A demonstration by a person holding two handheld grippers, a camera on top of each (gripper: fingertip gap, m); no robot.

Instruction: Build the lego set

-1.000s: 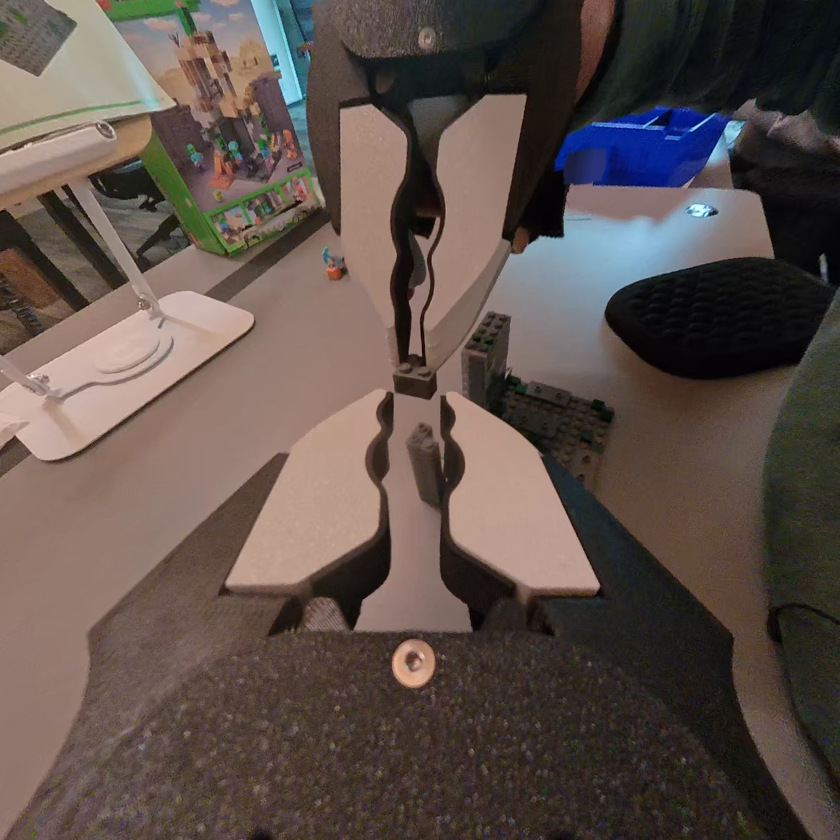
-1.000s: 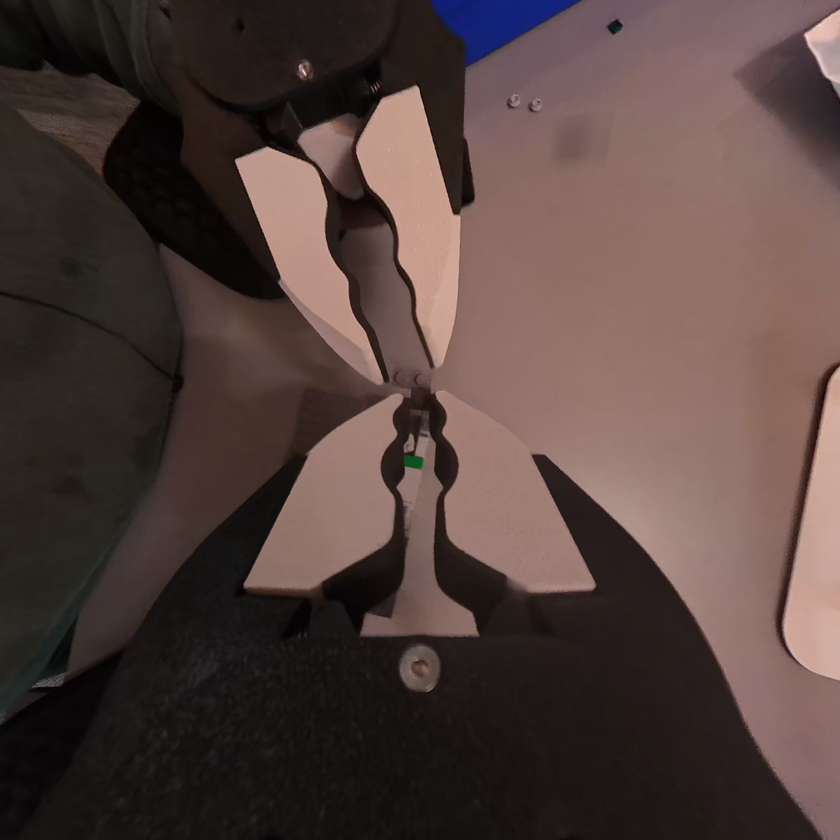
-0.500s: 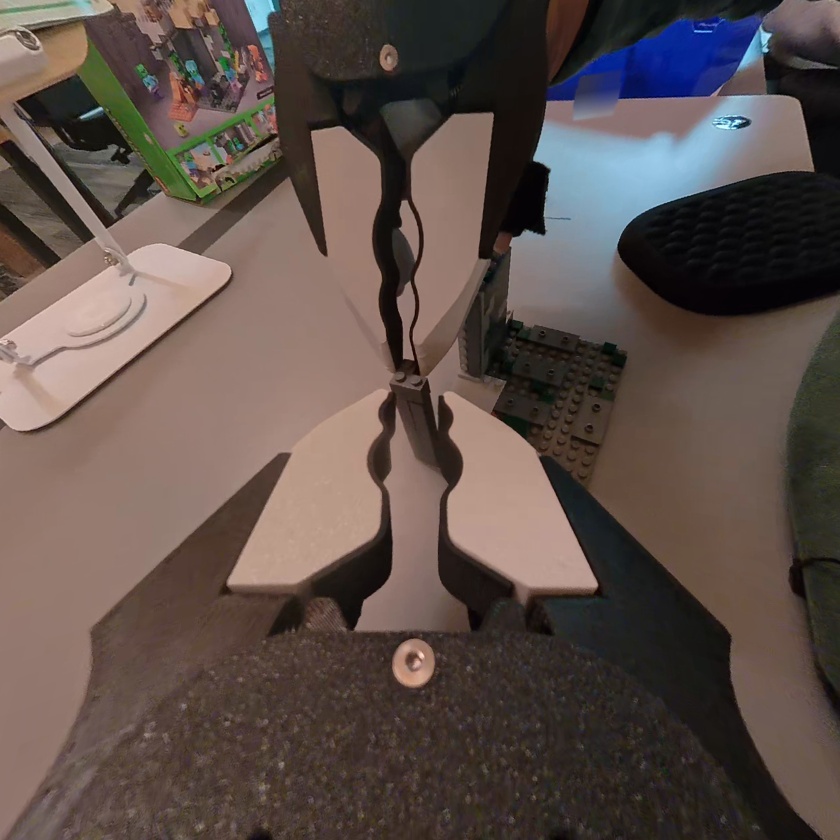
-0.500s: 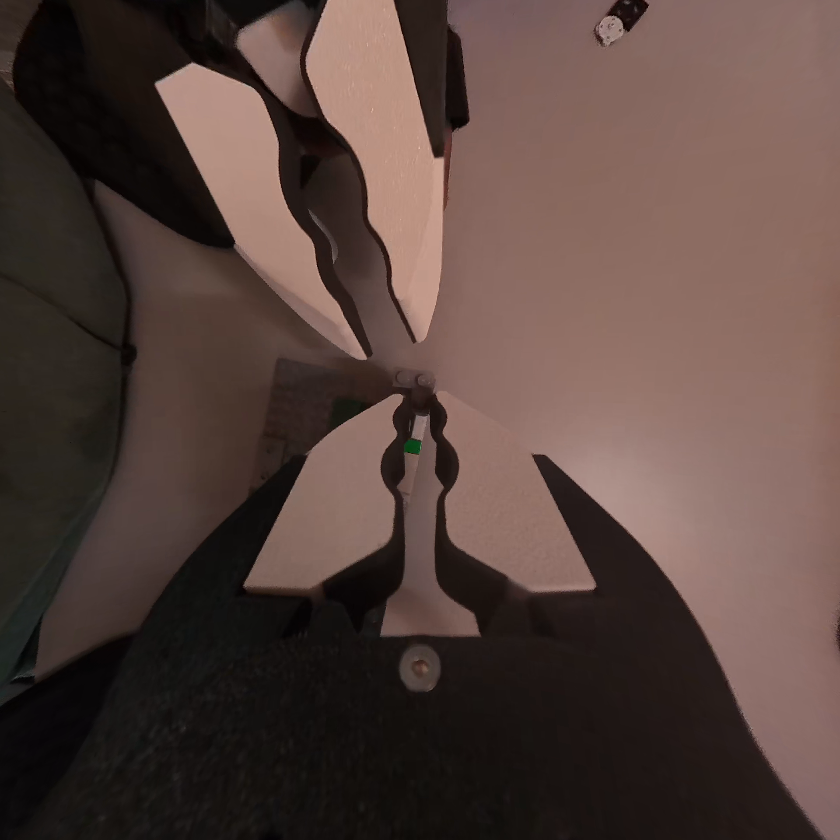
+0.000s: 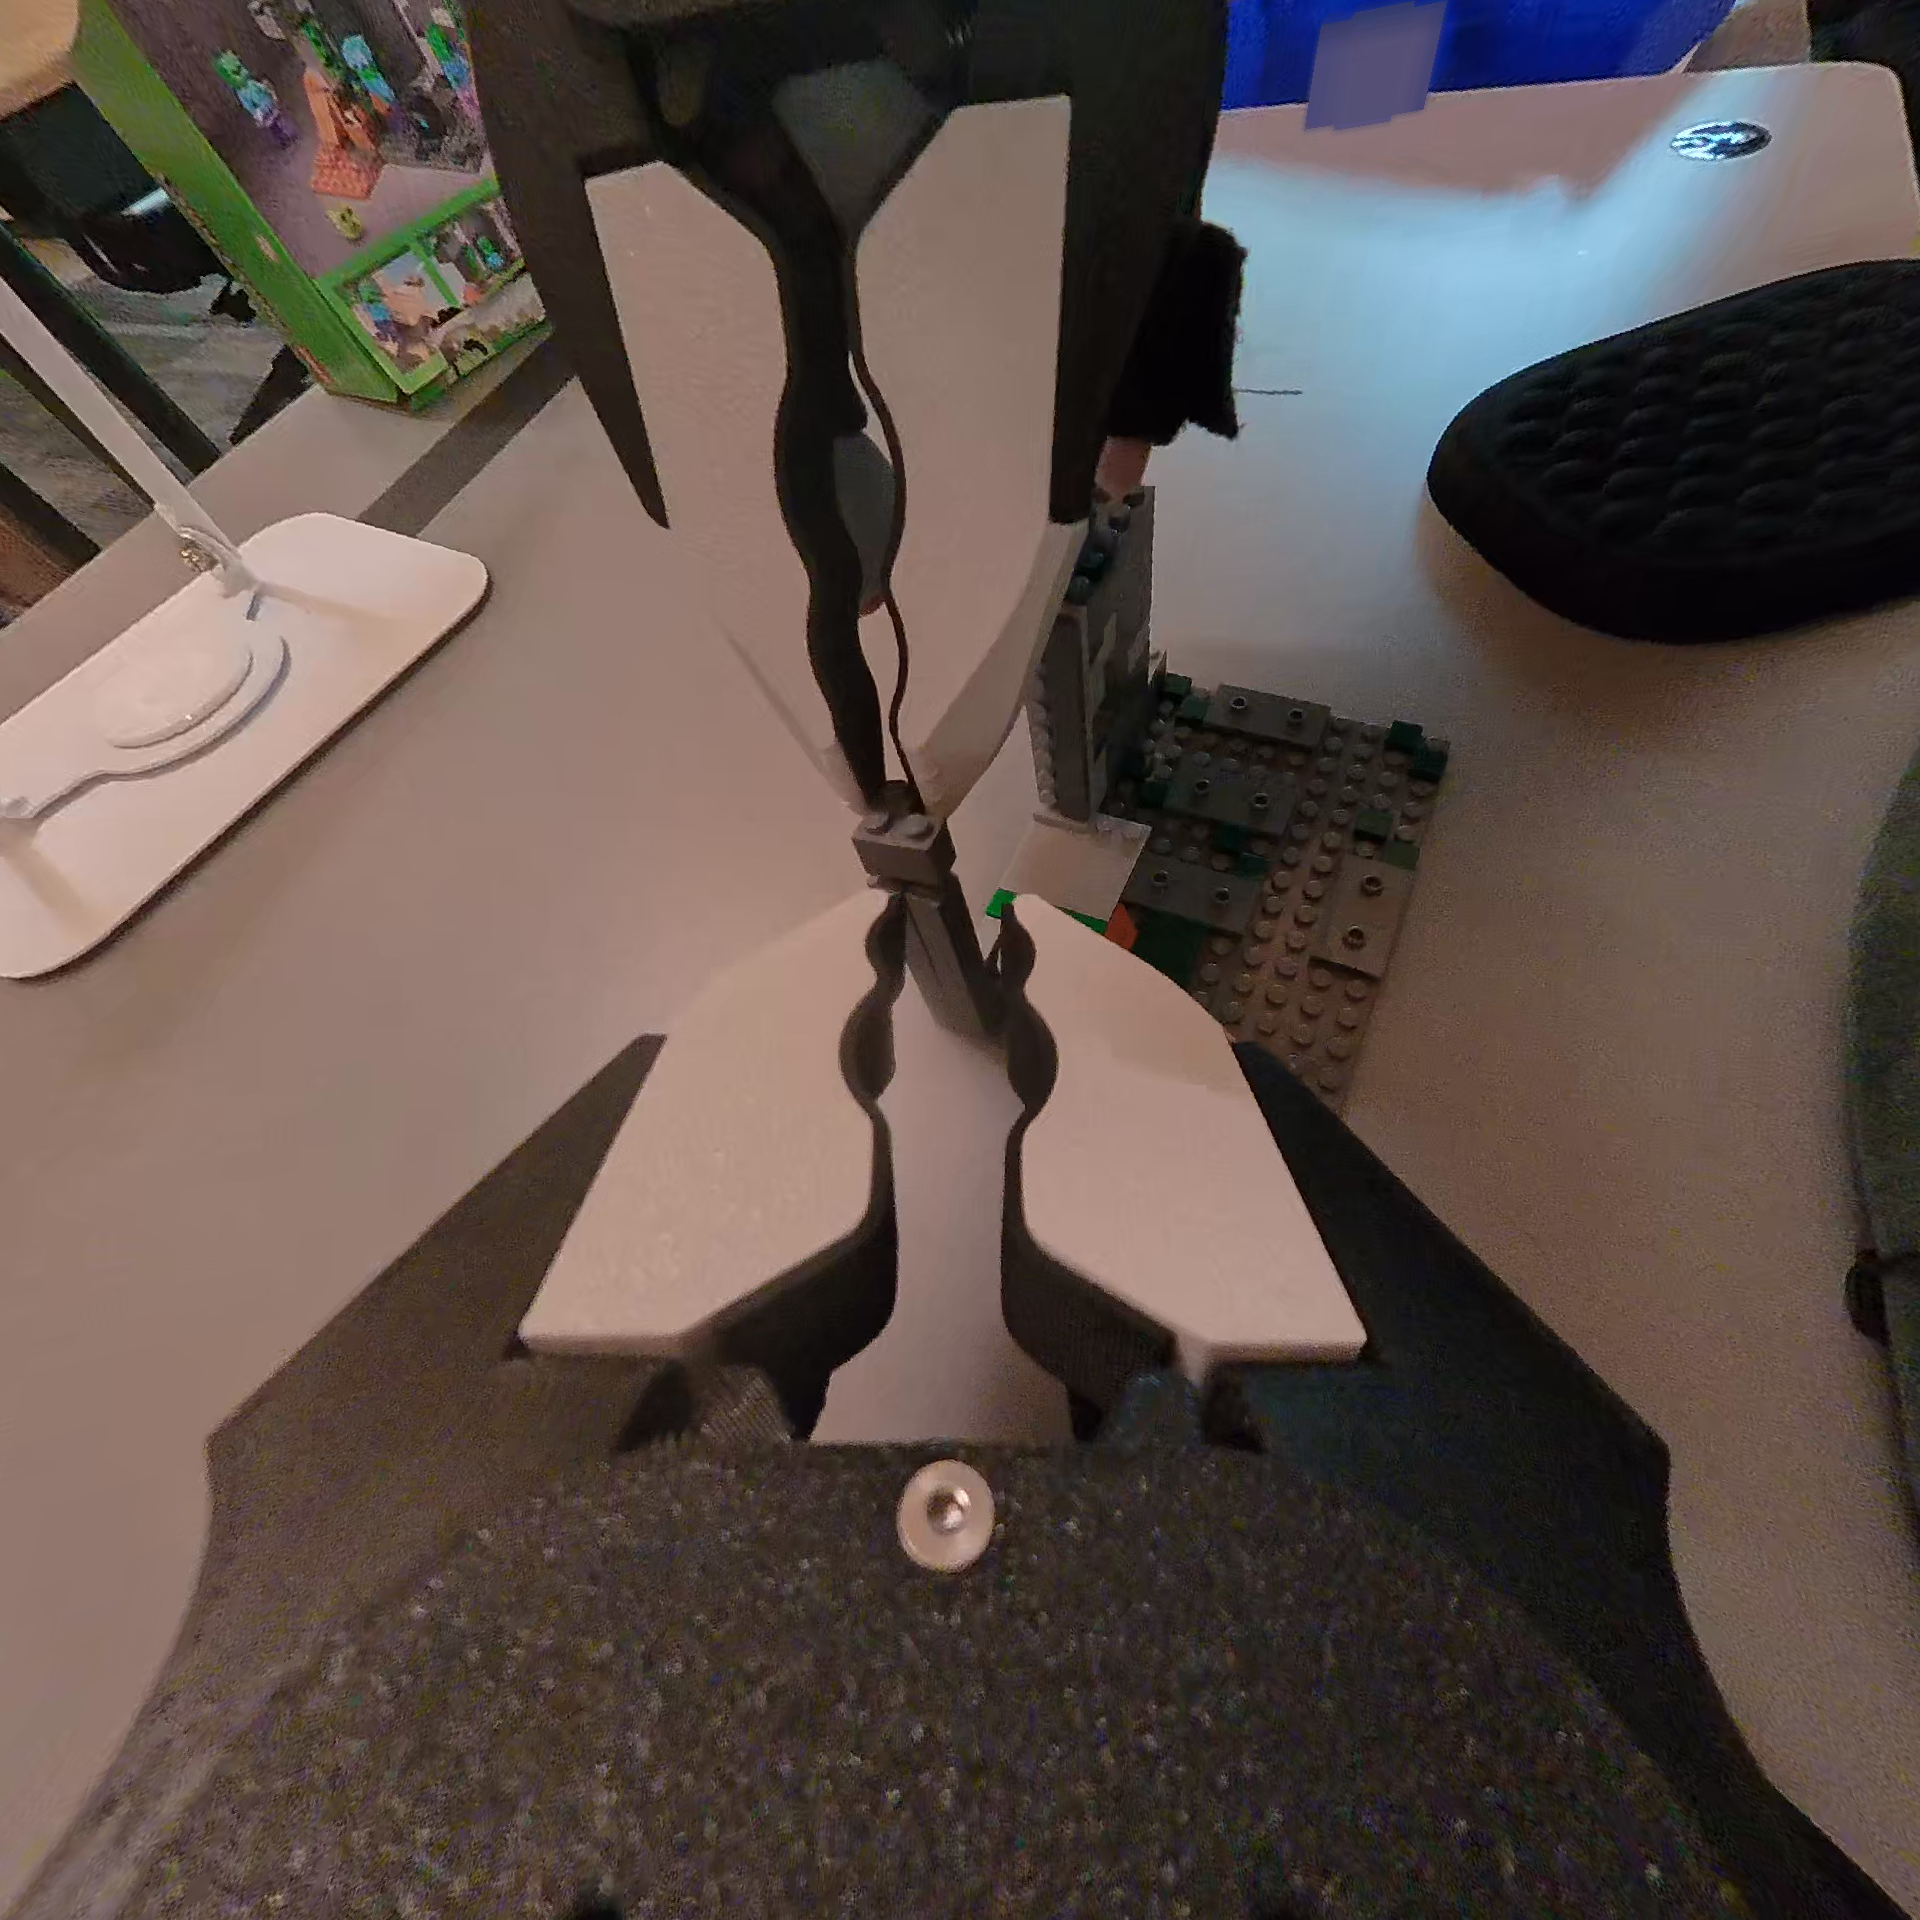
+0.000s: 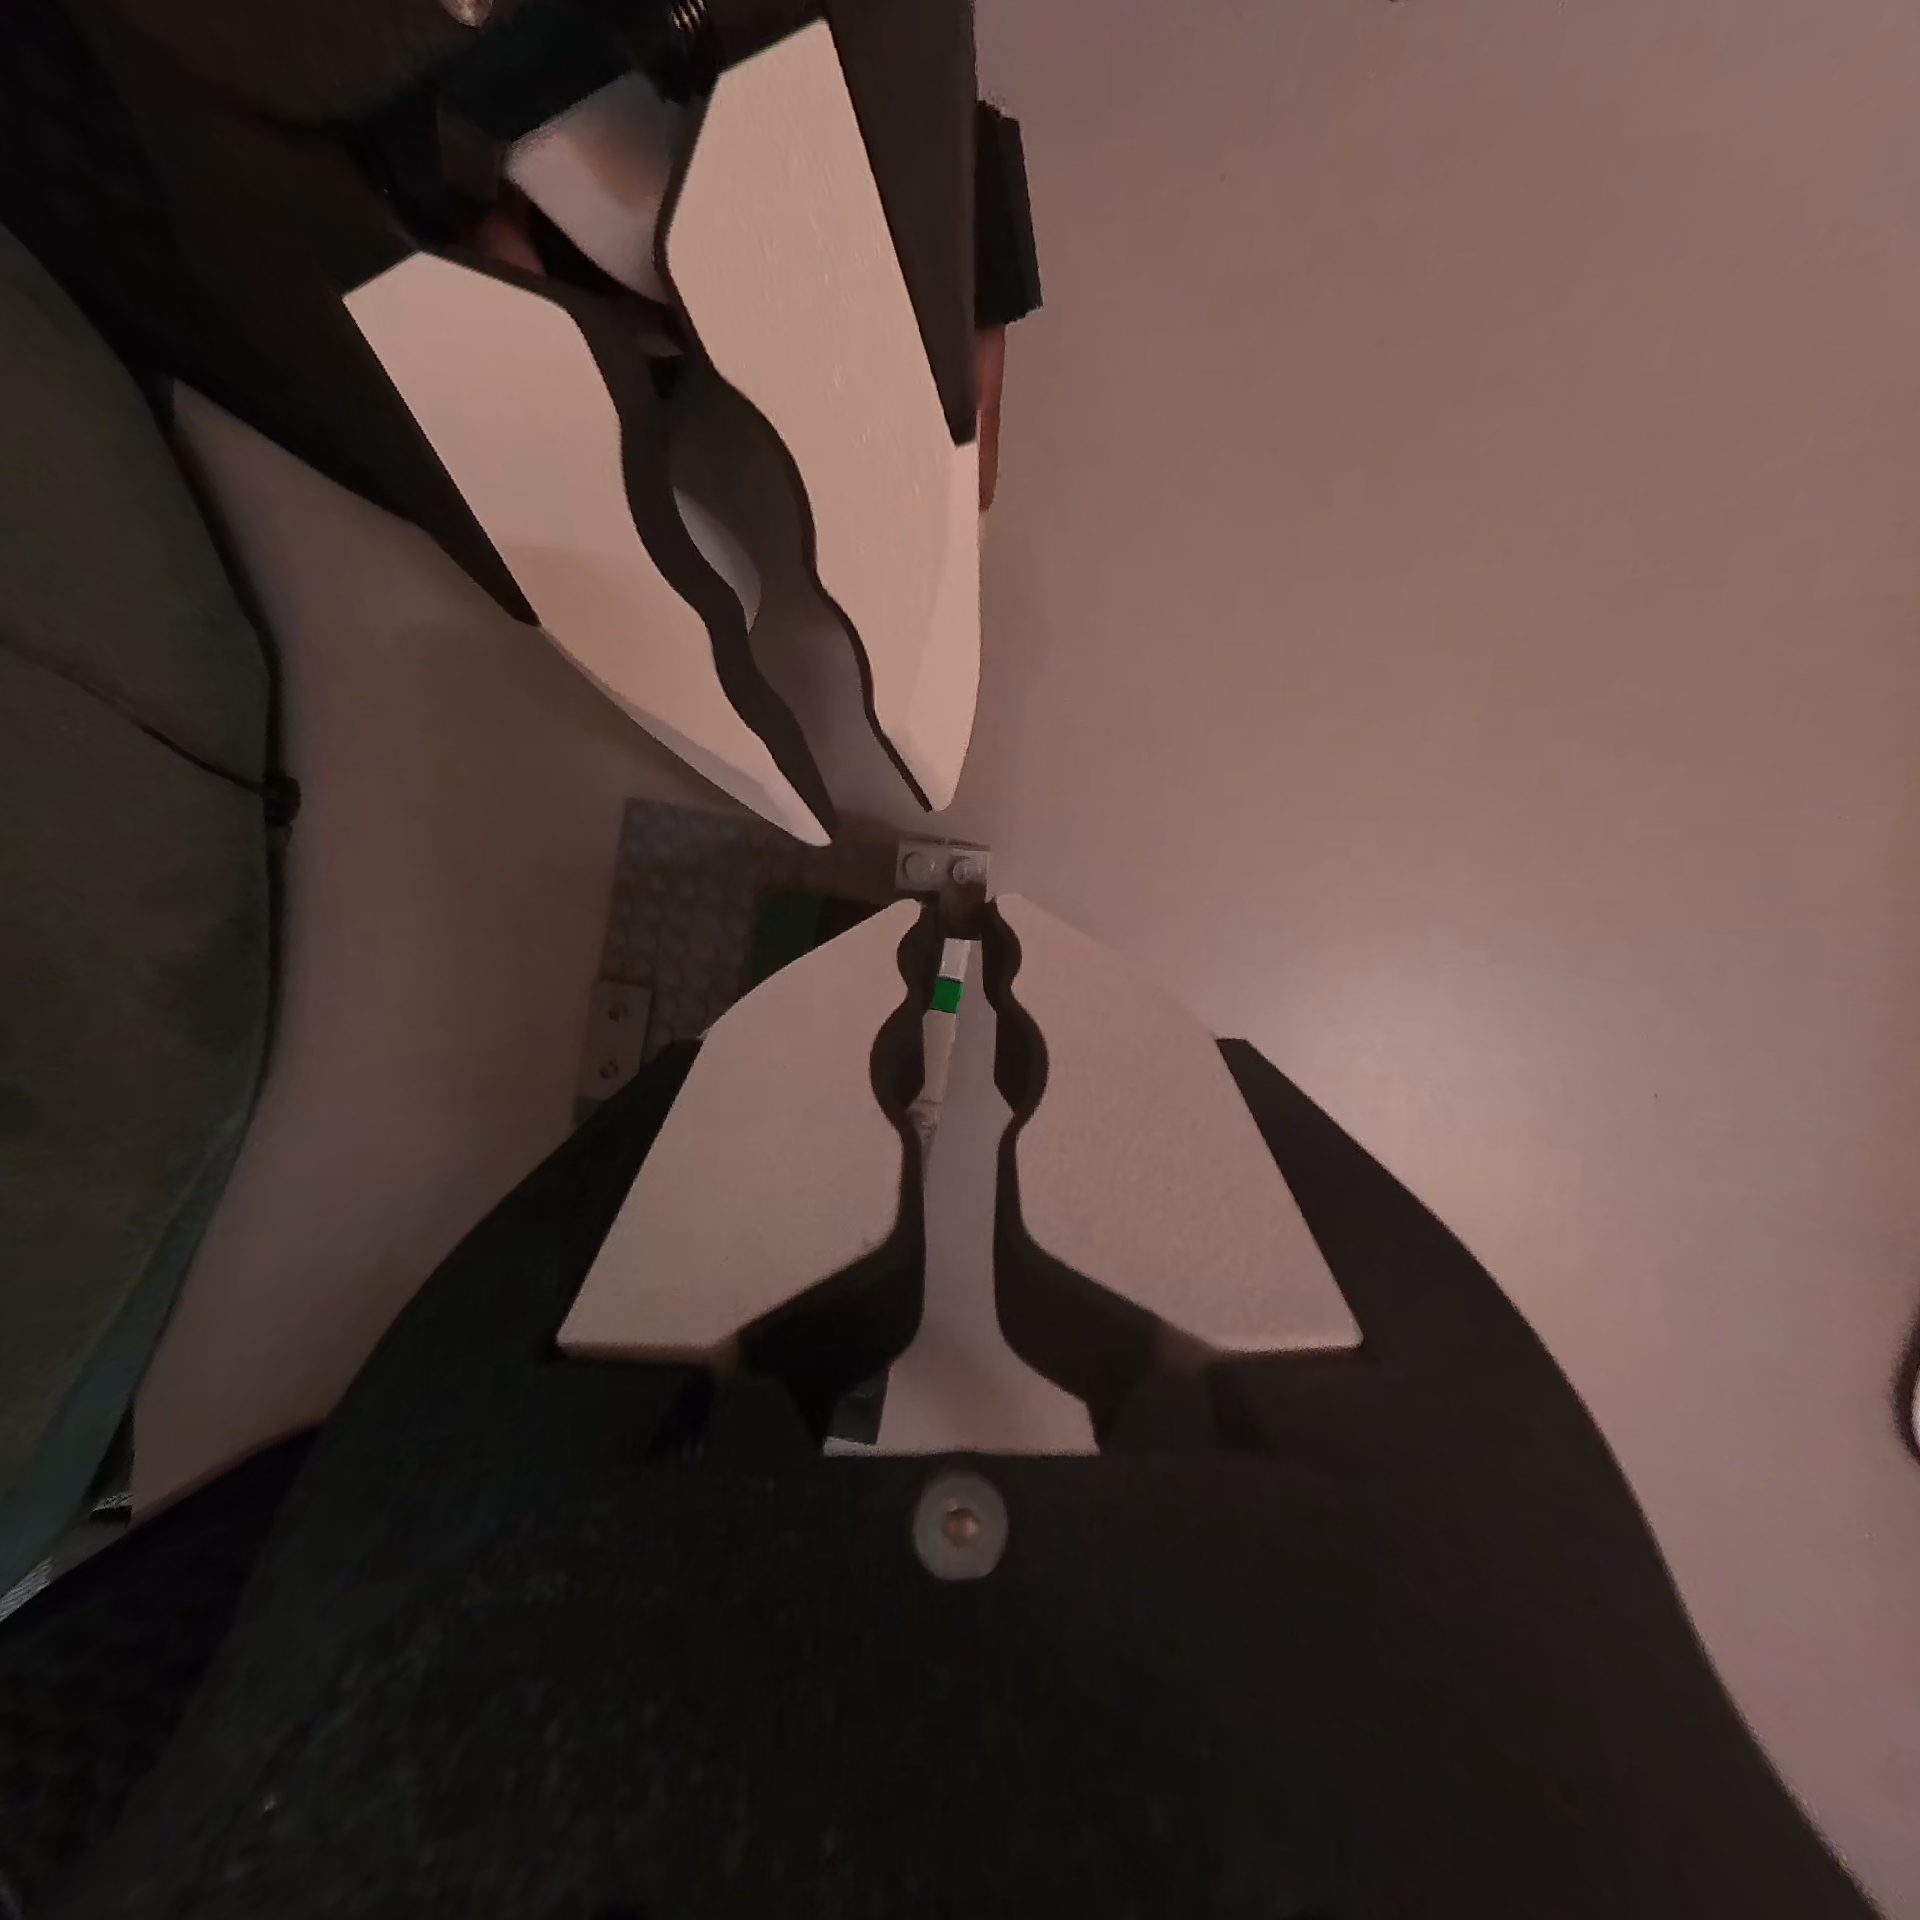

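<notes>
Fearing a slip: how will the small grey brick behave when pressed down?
The small grey brick is probably rigid and light. Held only at the tips of the right hand-held gripper, it may twist or pop free. The dark pillar beneath, in the left hand-held gripper, could pivot.

surface: grey table (image 5: 436, 935) | on it: lego baseplate (image 5: 1299, 894), white stand base (image 5: 208, 707), black pad (image 5: 1704, 457)

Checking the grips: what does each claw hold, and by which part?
The left claw pinches the grey pillar near its top. The right claw pinches the small grey brick at its studded end.
</notes>
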